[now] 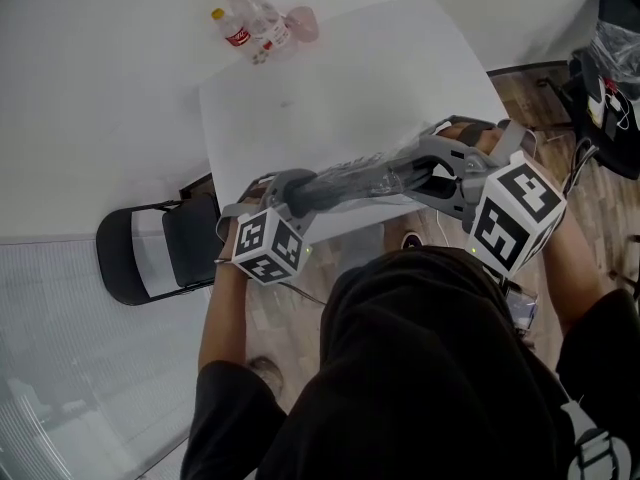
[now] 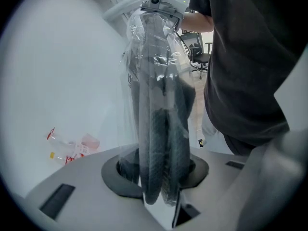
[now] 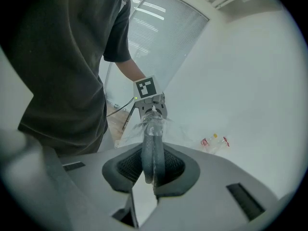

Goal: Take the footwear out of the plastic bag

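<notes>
Person: dark top point(image 1: 430, 368) fills the foreground at 6 o'clock.
Left gripper point(image 1: 300, 190): fingers clamped on the 9 o'clock end of the plastic bag point(image 2: 144, 57), with the shoe soles inside it.
Right gripper point(image 1: 432, 166): fingers clamped on the 3 o'clock end of the footwear point(image 1: 360, 183).
Footwear: dark, still inside the clear bag, held between both grippers above the near edge of the bench point(image 1: 330, 78).
Bottles point(image 1: 250, 28): at 11 o'clock, lying at the far corner of the bench.
Chair point(image 1: 150, 253): dark, at 9 o'clock beside the bench.
</notes>
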{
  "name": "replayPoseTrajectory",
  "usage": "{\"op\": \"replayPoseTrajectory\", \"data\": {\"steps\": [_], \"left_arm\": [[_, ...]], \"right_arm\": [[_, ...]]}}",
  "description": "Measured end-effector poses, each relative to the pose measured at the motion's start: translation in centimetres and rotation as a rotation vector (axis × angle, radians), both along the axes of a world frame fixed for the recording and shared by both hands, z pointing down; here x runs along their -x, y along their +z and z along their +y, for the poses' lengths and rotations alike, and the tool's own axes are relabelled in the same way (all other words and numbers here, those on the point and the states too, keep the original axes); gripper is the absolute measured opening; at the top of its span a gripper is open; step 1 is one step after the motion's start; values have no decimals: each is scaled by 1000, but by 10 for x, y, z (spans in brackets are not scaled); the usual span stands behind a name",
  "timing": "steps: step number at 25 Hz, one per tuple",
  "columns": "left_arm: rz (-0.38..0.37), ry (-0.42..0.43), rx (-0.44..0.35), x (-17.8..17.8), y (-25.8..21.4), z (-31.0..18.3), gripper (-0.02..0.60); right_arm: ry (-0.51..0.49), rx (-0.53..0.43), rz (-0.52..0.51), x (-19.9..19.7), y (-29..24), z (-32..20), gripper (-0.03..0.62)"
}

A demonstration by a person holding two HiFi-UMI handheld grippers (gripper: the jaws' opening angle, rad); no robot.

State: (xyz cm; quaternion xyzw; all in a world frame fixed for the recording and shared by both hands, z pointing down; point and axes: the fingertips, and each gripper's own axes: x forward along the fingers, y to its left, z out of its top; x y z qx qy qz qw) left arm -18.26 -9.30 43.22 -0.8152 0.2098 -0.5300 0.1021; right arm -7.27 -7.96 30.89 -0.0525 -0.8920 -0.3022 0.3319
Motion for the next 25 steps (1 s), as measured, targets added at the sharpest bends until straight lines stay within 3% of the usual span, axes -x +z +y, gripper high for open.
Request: {"op": "replayPoseTrajectory", "data": {"steps": [25], "left_arm": [[23,-42,36,18,14,10,132]], "right_arm": [[10,77,2,-15,-1,1,77]]}}
